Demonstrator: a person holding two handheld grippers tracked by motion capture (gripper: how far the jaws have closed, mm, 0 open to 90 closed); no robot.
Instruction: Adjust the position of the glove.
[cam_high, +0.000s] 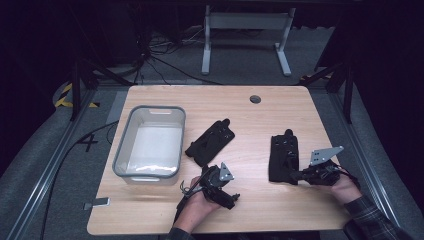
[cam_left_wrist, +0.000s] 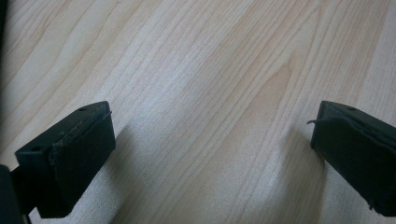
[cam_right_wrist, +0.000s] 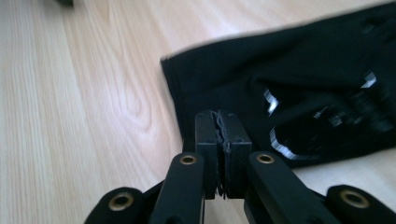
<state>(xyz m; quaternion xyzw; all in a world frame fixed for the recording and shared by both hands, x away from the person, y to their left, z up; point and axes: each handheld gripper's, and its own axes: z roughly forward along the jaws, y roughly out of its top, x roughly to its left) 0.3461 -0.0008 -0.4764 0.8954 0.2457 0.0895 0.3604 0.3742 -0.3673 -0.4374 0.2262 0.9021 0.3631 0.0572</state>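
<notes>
Two black gloves lie flat on the wooden table (cam_high: 260, 215). The left glove (cam_high: 211, 141) is angled near the middle; the right glove (cam_high: 283, 157) lies lengthwise farther right. My left gripper (cam_high: 231, 199) is in front of the left glove and apart from it. In the left gripper view it (cam_left_wrist: 210, 154) stands open, with bare wood between its fingers (cam_left_wrist: 70, 158). My right gripper (cam_high: 295, 176) sits at the near end of the right glove. In the right gripper view it (cam_right_wrist: 219, 126) is shut, pads pressed together, with its tips at the cuff edge of the glove (cam_right_wrist: 299, 84).
A grey-rimmed translucent bin (cam_high: 121, 145) stands on the left side of the table. A round cable hole (cam_high: 255, 99) sits near the far edge. A small grey tab (cam_high: 96, 203) sticks out at the front left corner. Dark floor, cables and a desk frame lie beyond.
</notes>
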